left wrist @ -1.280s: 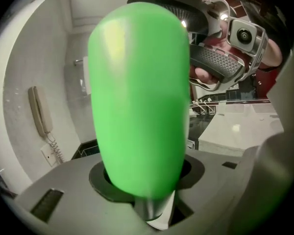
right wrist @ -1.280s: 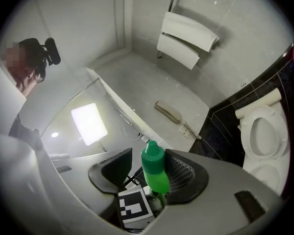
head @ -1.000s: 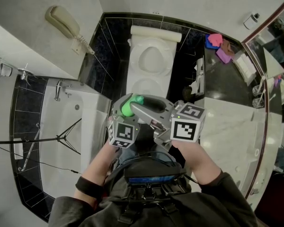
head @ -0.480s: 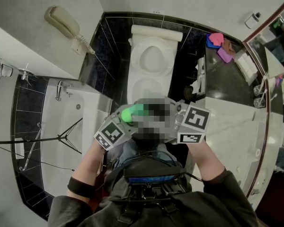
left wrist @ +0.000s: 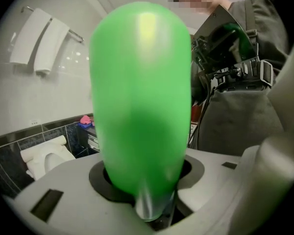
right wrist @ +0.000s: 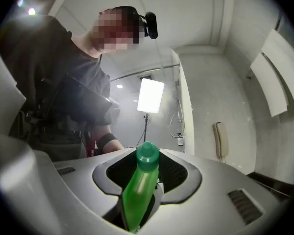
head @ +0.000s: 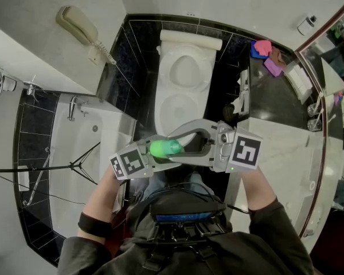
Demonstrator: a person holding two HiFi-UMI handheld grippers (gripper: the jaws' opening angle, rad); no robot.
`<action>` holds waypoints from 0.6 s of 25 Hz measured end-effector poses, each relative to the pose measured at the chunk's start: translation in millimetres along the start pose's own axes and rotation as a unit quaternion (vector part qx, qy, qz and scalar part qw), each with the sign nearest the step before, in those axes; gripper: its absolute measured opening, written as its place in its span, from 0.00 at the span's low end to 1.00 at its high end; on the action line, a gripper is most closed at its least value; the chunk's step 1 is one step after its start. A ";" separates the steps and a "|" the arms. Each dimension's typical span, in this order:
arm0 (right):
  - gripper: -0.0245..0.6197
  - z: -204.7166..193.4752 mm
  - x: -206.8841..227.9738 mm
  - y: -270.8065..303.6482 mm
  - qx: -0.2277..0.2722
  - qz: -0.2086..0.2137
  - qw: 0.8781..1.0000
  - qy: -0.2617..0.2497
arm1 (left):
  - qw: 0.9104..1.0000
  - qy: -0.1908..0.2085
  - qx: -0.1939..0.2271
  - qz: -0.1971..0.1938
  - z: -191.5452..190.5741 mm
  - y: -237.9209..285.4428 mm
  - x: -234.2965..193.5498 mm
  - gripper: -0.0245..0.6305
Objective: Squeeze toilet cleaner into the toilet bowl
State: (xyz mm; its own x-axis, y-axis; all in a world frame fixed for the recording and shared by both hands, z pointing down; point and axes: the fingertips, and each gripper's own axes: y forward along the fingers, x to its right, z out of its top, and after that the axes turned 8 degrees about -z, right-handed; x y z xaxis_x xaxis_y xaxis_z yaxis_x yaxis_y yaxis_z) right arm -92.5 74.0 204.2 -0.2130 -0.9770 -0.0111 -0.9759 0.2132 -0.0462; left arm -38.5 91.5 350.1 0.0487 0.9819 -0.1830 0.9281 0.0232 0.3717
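Green cleaner bottle (head: 164, 148) sits btwn both grippers at chest height, the toilet (head: 163, 96) just beyond. Seen from the head view, its long axis runs approx. left-right, about level (the right gripper view shows the capped end up-frame). Left gripper (left wrist: 148, 192) and right gripper (right wrist: 138, 199) are each part-open w/ jaws clasping the bottle.

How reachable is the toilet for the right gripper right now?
Probably reachable: the toilet stands just ahead of the right gripper with nothing between them. But its jaws are shut on the bottle, which the left gripper also grips, so both would likely have to move together.
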 end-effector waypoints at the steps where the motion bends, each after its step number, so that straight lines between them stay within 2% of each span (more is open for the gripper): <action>1: 0.27 -0.6 -0.9 -0.4 -0.002 0.001 1.000 -0.003 | 1.000 0.001 0.000 0.000 0.0 0.5 0.4 0.34; 6: 0.27 -2.7 -0.7 -0.8 -0.004 -0.008 1.000 0.013 | 1.000 0.003 -0.002 0.009 -1.5 0.5 0.0 0.34; 9: 0.30 -1.7 3.3 -0.1 0.001 -0.028 0.999 0.039 | 1.000 0.005 -0.004 0.031 -3.2 -1.1 -4.8 0.34; 12: 0.36 3.4 12.7 -0.4 0.026 -0.054 0.995 0.083 | 0.997 0.010 -0.004 0.075 -3.8 -3.5 -15.0 0.34; 15: 0.42 7.4 37.0 -1.7 0.061 -0.113 0.984 0.124 | 0.989 0.011 0.014 0.150 -0.2 -11.6 -32.9 0.34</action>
State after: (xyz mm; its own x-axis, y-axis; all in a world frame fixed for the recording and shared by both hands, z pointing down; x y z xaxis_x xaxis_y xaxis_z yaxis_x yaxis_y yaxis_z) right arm -98.3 37.5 196.5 -0.0104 -0.9664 0.2568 -0.9900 -0.0262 -0.1387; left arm -51.0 59.0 351.9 0.3150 0.9479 -0.0482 0.8831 -0.2741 0.3809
